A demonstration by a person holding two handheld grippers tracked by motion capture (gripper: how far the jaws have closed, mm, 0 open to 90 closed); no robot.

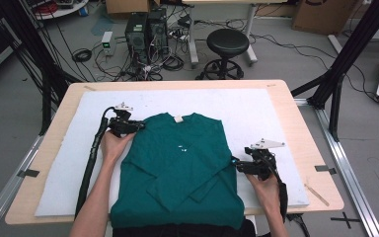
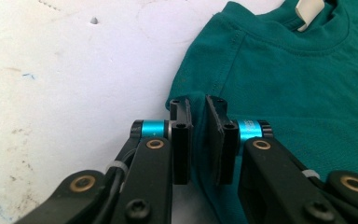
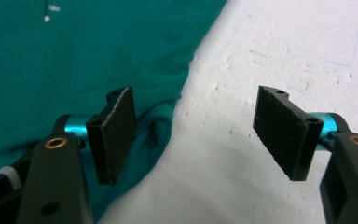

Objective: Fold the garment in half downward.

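Light wooden rectangular table carries a white foam sheet; a dark green cotton T-shirt lies flat on it.

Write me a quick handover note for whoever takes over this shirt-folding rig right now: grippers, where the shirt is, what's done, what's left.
Left gripper: nearly shut, a fold of the green shirt at its shoulder edge between the pads.
Right gripper: open, at the shirt's side edge, one pad over the cloth, one over the white mat; nothing held.
Shirt: flat on the mat, collar away from the person, both sleeves already folded in across the body.
Left to do: probably grip the right side too, then fold the body.
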